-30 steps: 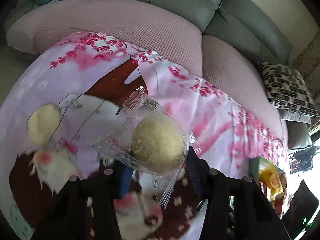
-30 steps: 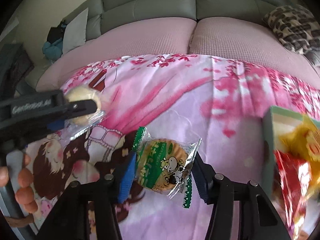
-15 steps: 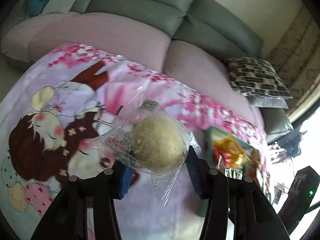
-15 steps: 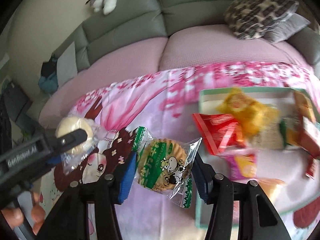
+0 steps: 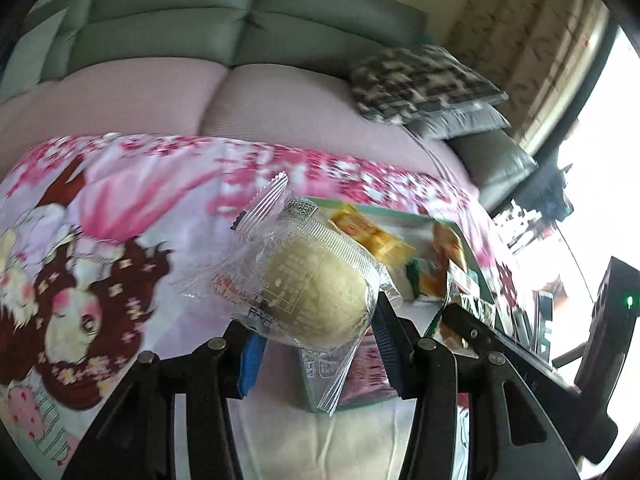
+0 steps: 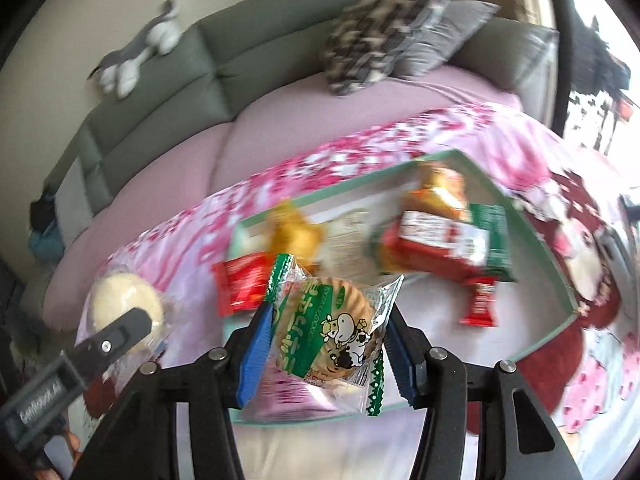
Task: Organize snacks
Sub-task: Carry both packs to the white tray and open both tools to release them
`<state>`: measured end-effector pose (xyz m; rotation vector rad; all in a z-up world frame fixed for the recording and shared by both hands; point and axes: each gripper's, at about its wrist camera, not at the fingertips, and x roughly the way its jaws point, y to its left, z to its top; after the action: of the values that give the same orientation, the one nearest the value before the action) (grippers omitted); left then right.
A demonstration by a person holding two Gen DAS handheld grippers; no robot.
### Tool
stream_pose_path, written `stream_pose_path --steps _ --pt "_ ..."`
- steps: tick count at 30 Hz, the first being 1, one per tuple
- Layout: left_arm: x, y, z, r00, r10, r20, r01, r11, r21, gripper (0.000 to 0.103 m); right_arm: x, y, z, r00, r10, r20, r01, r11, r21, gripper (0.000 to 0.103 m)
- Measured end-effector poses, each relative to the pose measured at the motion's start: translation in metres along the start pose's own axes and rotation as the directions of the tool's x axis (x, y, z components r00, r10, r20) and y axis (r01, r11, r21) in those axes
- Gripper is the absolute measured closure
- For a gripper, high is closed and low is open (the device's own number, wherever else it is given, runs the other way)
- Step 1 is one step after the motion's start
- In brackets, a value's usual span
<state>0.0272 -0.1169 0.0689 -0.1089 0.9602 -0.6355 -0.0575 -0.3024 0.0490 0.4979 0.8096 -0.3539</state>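
Observation:
My left gripper [image 5: 316,350] is shut on a pale round bun in a clear wrapper [image 5: 316,292], held in the air over the near left corner of a mint-green tray [image 5: 482,280]. My right gripper [image 6: 324,354] is shut on a round biscuit in a green and clear wrapper with a cow picture [image 6: 324,336], held over the near side of the same tray [image 6: 560,276]. In the right wrist view the bun [image 6: 124,306] and a left gripper finger [image 6: 108,340] show at the lower left. The tray holds several red, yellow and orange snack packs [image 6: 436,244].
The tray lies on a pink blanket with a cartoon girl print [image 5: 100,280], spread over a pink-covered seat of a grey-green sofa [image 5: 240,32]. A patterned cushion [image 6: 380,36] and a grey plush toy [image 6: 136,56] rest at the back. A dark stand [image 5: 608,340] rises at the right.
Both grippers have swung right across the blanket with their snacks still held, and rolled. The tray has come from the right edge of the views to beneath both snacks.

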Motion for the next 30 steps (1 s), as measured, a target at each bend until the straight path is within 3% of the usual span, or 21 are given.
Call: stream_pose_path --steps 5,11,18,22,26,30 --pt "0.026 -0.029 -0.005 0.999 -0.029 -0.037 0.031 0.997 0.073 0.051 -0.003 -0.037 0.004 0.999 -0.048 -0.001 0.048 0.996 0.07 0.047" --pt "0.055 -0.058 -0.006 0.995 -0.07 -0.071 0.08 0.988 0.135 0.051 0.0 -0.055 0.005 0.998 -0.067 -0.014 0.068 0.993 0.097 0.046" --pt "0.067 -0.064 -0.005 0.996 -0.053 -0.069 0.064 0.984 0.168 0.048 0.008 -0.065 0.004 0.996 -0.084 -0.028 0.087 0.989 0.116 0.046" --pt "0.06 -0.059 -0.002 0.996 -0.061 -0.058 0.069 0.985 0.158 0.036 0.01 -0.069 0.002 0.995 -0.092 -0.032 0.095 0.988 0.119 0.046" --pt "0.048 -0.048 0.0 0.998 -0.049 -0.038 0.053 0.99 0.128 0.033 0.012 -0.069 0.001 0.995 -0.096 -0.041 0.1 0.989 0.113 0.046" --pt "0.034 -0.028 0.002 0.999 0.043 0.0 -0.043 0.995 0.086 0.018 0.012 -0.064 -0.002 0.994 -0.098 -0.038 0.101 0.991 0.086 0.041"
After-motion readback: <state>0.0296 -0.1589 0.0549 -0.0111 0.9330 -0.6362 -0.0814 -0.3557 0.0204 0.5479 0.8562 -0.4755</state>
